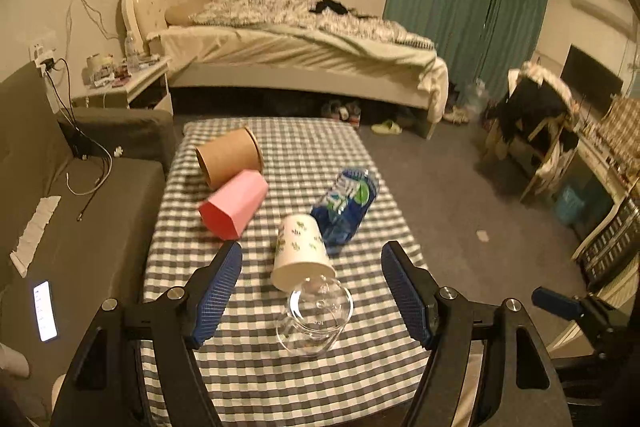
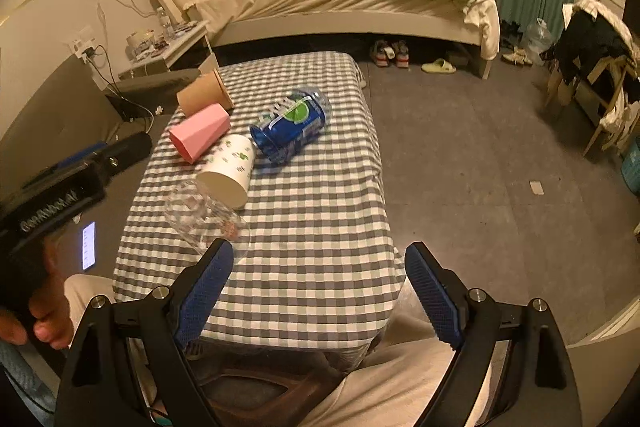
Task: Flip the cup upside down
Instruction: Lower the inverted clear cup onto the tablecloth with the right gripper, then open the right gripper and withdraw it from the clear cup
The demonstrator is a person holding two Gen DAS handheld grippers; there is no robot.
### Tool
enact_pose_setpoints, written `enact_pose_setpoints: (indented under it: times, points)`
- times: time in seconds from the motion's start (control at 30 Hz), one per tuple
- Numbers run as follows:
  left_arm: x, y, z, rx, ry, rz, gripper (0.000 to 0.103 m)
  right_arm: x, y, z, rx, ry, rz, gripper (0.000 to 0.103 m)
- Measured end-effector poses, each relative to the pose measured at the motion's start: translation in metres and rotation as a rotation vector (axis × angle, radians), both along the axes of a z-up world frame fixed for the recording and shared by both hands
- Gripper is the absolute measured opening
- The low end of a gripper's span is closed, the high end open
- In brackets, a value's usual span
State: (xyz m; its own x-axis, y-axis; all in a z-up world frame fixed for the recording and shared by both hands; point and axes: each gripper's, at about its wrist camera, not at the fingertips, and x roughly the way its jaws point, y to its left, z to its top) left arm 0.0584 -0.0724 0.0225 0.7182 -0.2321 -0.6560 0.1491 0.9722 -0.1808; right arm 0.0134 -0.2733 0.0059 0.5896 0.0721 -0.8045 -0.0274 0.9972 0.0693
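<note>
Several cups lie on their sides on the checkered table (image 1: 280,379): a brown paper cup (image 1: 229,157), a pink cup (image 1: 234,209), a white cup with green print (image 1: 301,251), a blue printed cup (image 1: 347,206) and a clear glass cup (image 1: 316,319). My left gripper (image 1: 311,293) is open, its jaws on either side of the glass cup and apart from it. My right gripper (image 2: 320,291) is open and empty over the table's near edge (image 2: 304,307); the glass cup (image 2: 200,215) lies just left of its left finger. The other cups also show in the right wrist view, such as the white one (image 2: 230,173).
A grey sofa (image 1: 80,227) with a lit phone (image 1: 44,311) stands left of the table. A bed (image 1: 300,43) is behind, a chair with clothes (image 1: 532,123) at the right. In the right wrist view, the left gripper's body (image 2: 60,195) shows at the left.
</note>
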Motion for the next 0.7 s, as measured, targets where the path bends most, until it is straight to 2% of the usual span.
enact_pose_setpoints:
  times: [0.2,0.37,0.53,0.7]
  points:
    - [-0.019,0.024,0.024,-0.009,-0.059,0.036,0.075,-0.013,0.015,0.024,-0.019,-0.065,0.024,0.088]
    - [-0.037,0.038,0.03,0.012,-0.102,0.07,0.075,-0.023,0.029,0.038,-0.03,-0.117,0.048,0.088]
    - [-0.055,0.054,0.021,0.03,-0.127,0.098,0.074,-0.031,0.043,0.044,-0.033,-0.167,0.081,0.088]
    - [-0.068,0.065,-0.005,0.061,-0.106,0.101,0.074,-0.032,0.056,0.031,-0.02,-0.191,0.094,0.088]
